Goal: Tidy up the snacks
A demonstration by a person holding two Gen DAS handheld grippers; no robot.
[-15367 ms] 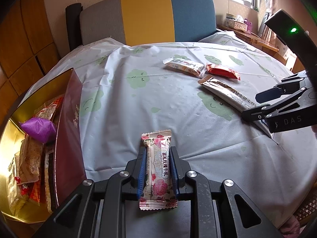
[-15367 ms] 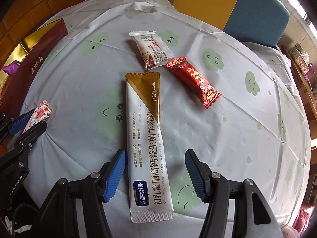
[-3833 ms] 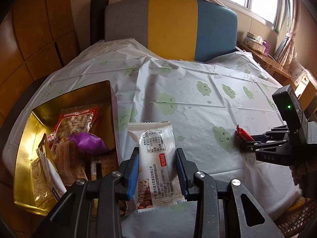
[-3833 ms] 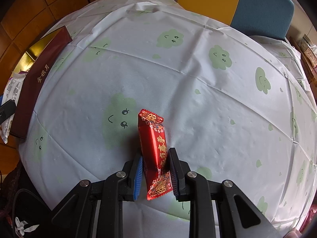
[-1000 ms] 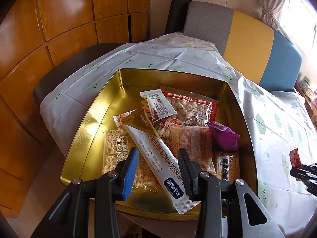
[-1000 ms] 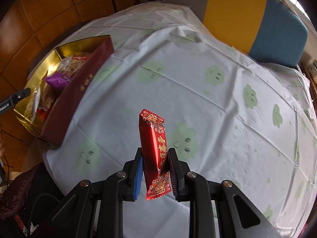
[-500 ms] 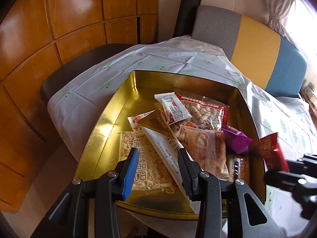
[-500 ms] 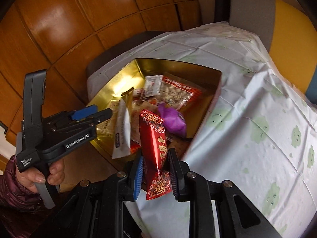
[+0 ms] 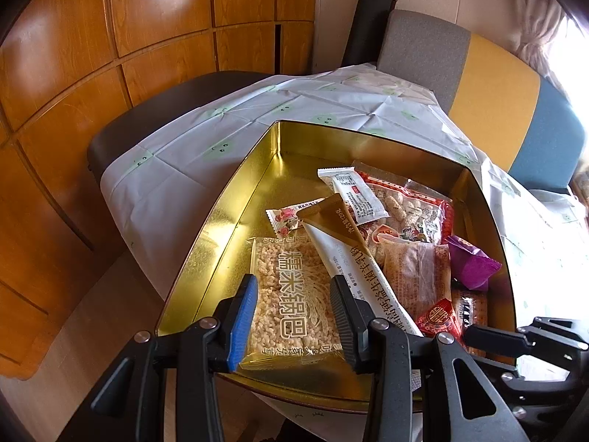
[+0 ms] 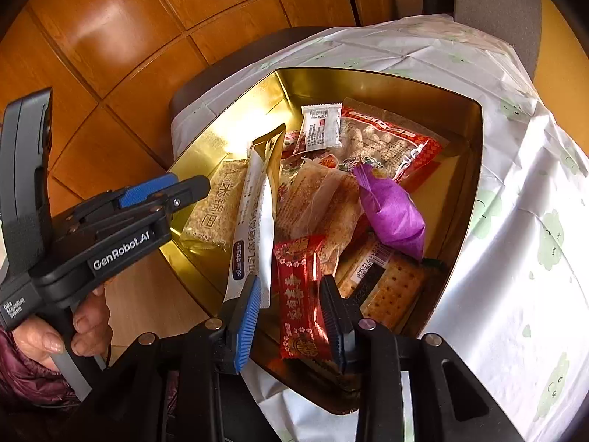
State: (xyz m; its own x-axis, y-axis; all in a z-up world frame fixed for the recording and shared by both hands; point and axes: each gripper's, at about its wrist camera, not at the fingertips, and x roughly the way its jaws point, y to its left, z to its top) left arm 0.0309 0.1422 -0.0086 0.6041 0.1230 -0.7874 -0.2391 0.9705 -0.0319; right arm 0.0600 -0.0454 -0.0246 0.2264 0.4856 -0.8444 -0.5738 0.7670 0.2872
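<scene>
An open gold tin [image 9: 221,221] [image 10: 475,184] holds several snacks: a rice cracker pack [image 9: 291,294], a long white-and-gold sachet [image 9: 353,258] [image 10: 254,213], a purple packet [image 10: 390,213] and a peanut bag [image 10: 386,143]. My right gripper [image 10: 291,313] hangs over the tin's near corner with its jaws opening. The red packet [image 10: 298,287] [image 9: 440,318] stands between them on the pile, with a gap at the blue pad. My left gripper [image 9: 292,318] [image 10: 184,188] is open and holds nothing, above the rice cracker pack.
The tin sits at the edge of a table under a white cloth with green clouds [image 9: 294,107] [image 10: 515,239]. A dark seat [image 9: 154,110] and wood panelling [image 9: 110,37] lie beyond. A grey, yellow and blue chair back [image 9: 478,73] stands behind. A hand [image 10: 84,328] grips the left tool.
My right gripper has swung from over the table to above the tin, and its jaws have parted from the red packet, which has sunk onto the pile. The left gripper has drifted slightly.
</scene>
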